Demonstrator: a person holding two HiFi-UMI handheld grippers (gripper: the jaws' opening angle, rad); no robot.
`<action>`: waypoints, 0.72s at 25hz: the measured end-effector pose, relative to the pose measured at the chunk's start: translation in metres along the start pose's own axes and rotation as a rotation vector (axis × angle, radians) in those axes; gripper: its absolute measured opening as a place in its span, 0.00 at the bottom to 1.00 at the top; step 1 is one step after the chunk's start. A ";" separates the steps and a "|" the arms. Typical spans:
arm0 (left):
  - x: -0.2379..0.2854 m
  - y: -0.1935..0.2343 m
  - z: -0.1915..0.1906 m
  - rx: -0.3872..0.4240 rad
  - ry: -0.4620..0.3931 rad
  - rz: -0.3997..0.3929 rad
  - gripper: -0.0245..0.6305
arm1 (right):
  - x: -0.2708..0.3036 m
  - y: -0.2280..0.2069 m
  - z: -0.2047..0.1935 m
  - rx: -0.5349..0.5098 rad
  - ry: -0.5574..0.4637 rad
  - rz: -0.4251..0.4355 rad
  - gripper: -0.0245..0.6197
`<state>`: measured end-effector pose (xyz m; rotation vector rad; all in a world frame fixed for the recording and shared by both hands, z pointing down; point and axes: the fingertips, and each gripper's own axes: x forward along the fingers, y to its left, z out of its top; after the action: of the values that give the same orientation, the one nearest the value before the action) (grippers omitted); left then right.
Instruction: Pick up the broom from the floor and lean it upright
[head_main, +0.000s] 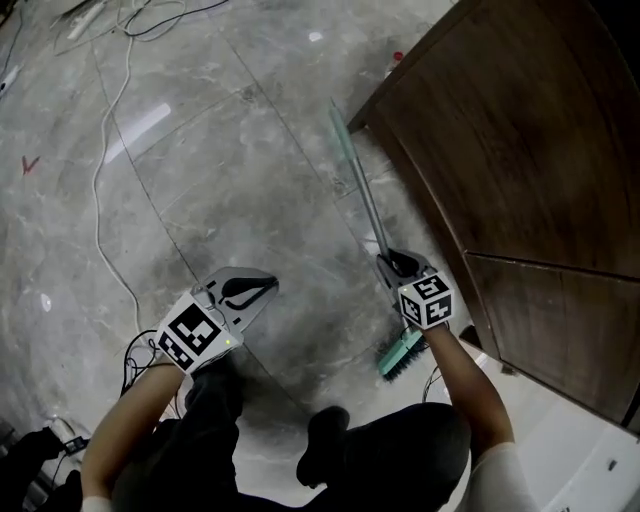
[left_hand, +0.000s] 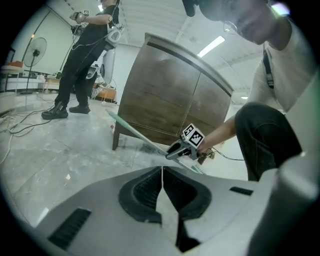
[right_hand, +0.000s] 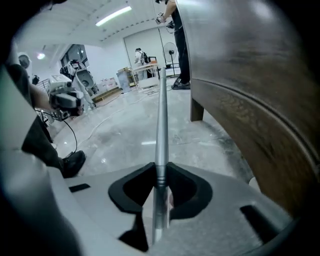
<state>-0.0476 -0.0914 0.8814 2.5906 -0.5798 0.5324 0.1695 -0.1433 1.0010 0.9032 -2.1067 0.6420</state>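
— Dark trousers (head_main: 400, 450) and a black shoe (head_main: 325, 440) are noted closest in the head view. What is gripped just beyond them?

— A broom (head_main: 362, 200) with a silvery metal handle and a green brush head is grasped by the right gripper (head_main: 393, 264). In the right gripper view the black pads (right_hand: 135, 187) are seen pressed on both sides of the handle (right_hand: 161, 120). The grasp is placed low on the shaft, near the brush head (head_main: 400, 352).

— How is the long axis laid?

— It is directed away from the person, alongside the front of the brown wooden cabinet (head_main: 500, 150). The brush head lies near the feet. In the left gripper view the free end is seen sloping upward toward the cabinet leg. Whether the bristles touch the grey marble floor (head_main: 200, 180) cannot be determined.

— And the other hand?

— The left gripper (head_main: 262, 288) is held well apart to the left, with its jaws closed together on nothing. It is pointed gently downward, toward the broom. The right wrist is angled steeply down over the shaft.

— On what is the coming move judged to depend?

— Nearly all of the length lies beyond the grasp. A swing of the far end up toward the cabinet is therefore expected to be required. A slip or twist of the handle in the pads is to be guarded against.
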 end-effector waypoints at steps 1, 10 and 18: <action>0.003 0.002 0.002 0.003 -0.005 0.000 0.05 | -0.009 0.002 0.007 -0.004 -0.014 0.002 0.17; 0.013 -0.002 0.037 0.007 -0.056 -0.033 0.05 | -0.073 0.020 0.057 -0.014 -0.111 0.076 0.17; 0.007 0.009 0.067 0.002 -0.144 -0.017 0.05 | -0.108 0.051 0.105 -0.044 -0.199 0.165 0.17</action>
<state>-0.0283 -0.1333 0.8312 2.6483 -0.6029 0.3427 0.1360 -0.1396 0.8460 0.8028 -2.3829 0.6067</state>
